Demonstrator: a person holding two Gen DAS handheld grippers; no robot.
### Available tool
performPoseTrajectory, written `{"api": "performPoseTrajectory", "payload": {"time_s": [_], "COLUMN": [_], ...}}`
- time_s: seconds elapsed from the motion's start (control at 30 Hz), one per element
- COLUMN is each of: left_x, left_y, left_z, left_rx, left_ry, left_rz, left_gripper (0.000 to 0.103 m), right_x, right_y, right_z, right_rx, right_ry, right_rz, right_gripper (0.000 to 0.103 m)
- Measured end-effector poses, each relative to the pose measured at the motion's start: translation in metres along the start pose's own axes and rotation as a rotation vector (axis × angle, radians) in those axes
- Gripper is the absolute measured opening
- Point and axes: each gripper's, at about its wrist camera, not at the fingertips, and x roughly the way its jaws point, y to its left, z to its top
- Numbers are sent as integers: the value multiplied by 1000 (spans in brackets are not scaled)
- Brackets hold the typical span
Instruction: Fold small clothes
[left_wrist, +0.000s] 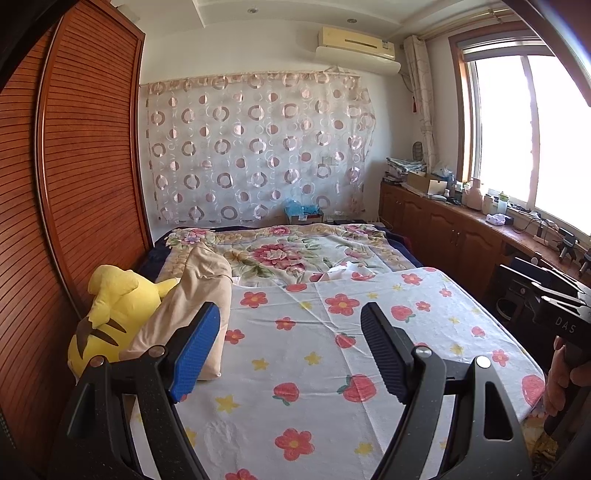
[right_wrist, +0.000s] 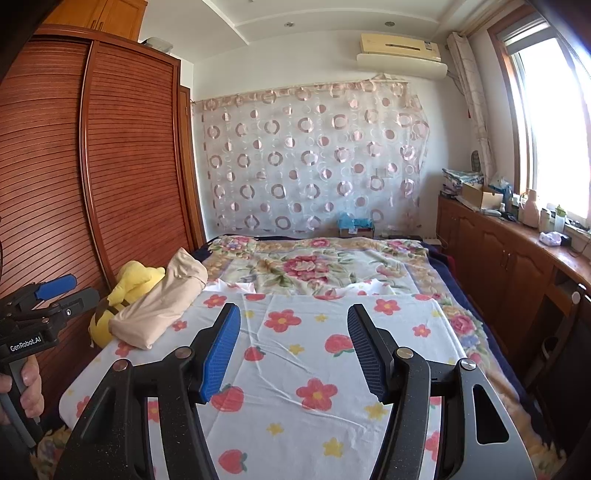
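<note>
Garment (left_wrist: 192, 306) is a beige piece lying bunched at the left side of the bed (left_wrist: 332, 369), partly on the flowered sheet, its far end leaning up against the yellow plush (left_wrist: 110, 321) by the wardrobe (left_wrist: 74, 166). Long axis runs from near-left up to far-centre, slanted across the bed rather than square to its edge. Not laid flat, and no crisp fold shows; whether it is a loose roll or just a heap I cannot tell, so it fits either a piece waiting to be spread or one set aside after handling.

Left gripper (left_wrist: 291, 336) is the nearer one: in its own view the garment sits just behind and left of the left blue pad (left_wrist: 195, 354), close, not between the jaws. Jaws spread wide, nothing held. Right gripper (right_wrist: 293, 339) also has jaws spread wide and empty, over bare sheet, with the garment (right_wrist: 162, 302) well off to its left.

Both grippers are held low above the near part of the bed, pointing along it toward the curtain (left_wrist: 255, 155), roughly level and side by side. Left hand (right_wrist: 26, 384) wraps the handle at the edge of the right view.

Judgement: any reach to the garment means going left and forward, shortest for the left gripper
</note>
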Motion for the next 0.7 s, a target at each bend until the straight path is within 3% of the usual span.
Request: {"api": "performPoseTrajectory", "payload": {"time_s": [0.7], "left_x": [-6], "left_y": [-7], "left_z": [5], "left_rx": [4], "left_ry": [-11], "left_rz": [-6], "left_gripper": [79], "right_x": [3], "right_y": [-7], "right_z": [-6], "right_rx": [-6], "right_ry": [-17], "right_rz": [5], "right_gripper": [62]}}
